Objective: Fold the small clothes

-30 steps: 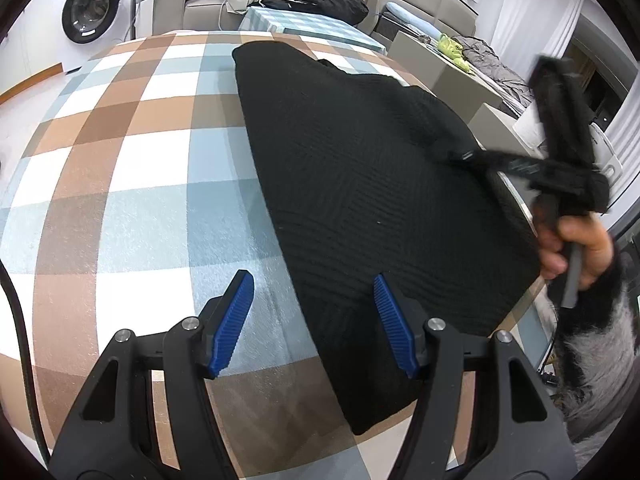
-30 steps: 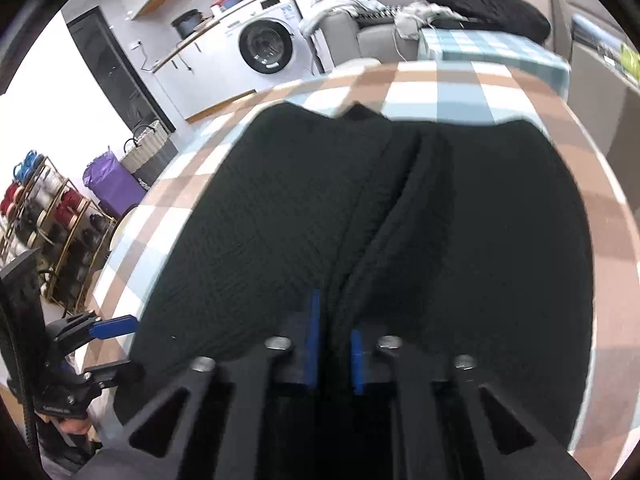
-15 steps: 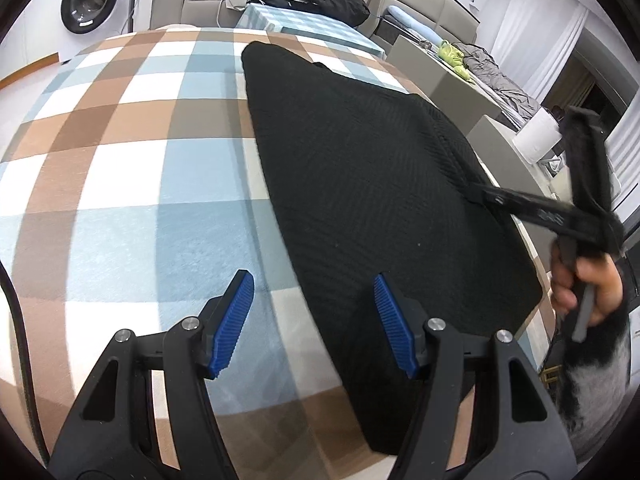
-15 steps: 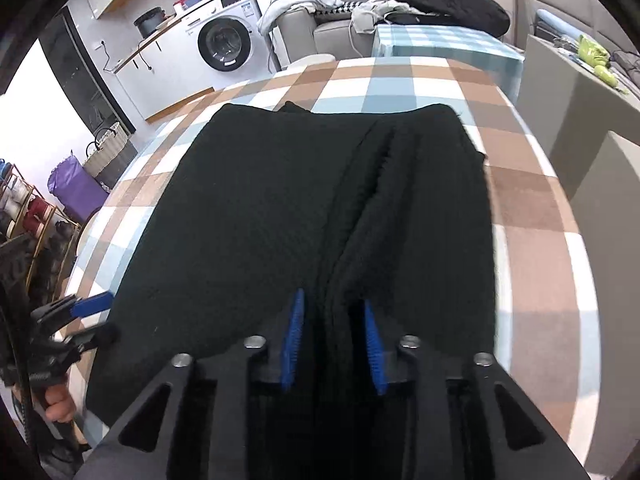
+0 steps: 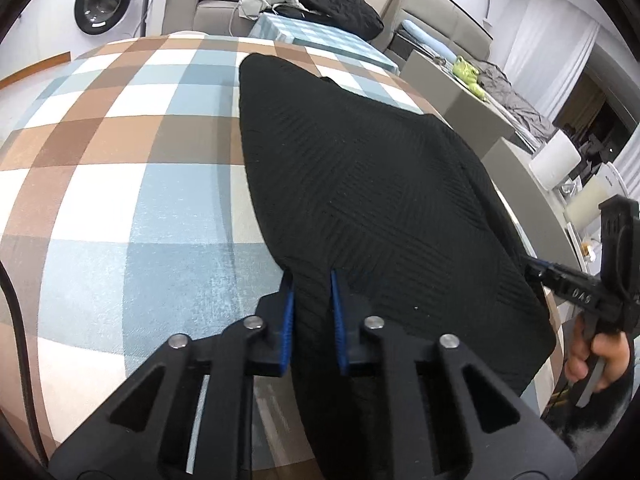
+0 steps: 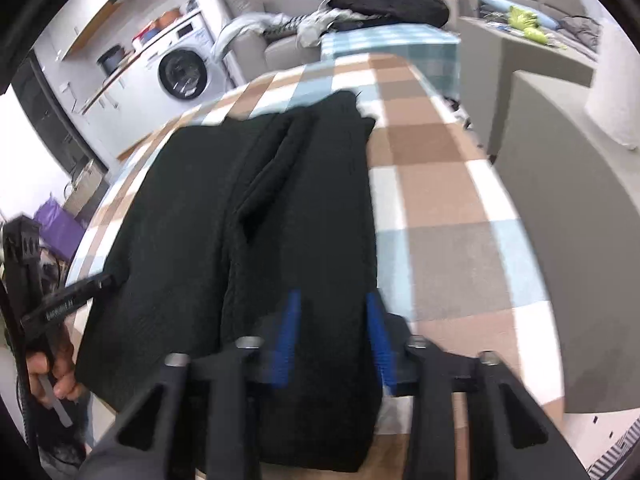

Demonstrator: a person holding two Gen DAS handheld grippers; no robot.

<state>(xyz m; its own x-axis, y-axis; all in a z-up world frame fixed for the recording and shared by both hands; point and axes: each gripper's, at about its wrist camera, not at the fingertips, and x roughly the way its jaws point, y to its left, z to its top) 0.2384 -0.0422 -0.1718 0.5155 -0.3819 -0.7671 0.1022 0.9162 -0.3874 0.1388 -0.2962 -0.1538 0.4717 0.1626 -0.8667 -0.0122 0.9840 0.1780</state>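
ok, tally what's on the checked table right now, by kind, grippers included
Black garment: 1
Grippers, left gripper and right gripper: 2
Checked cloth: 1
Total: 4
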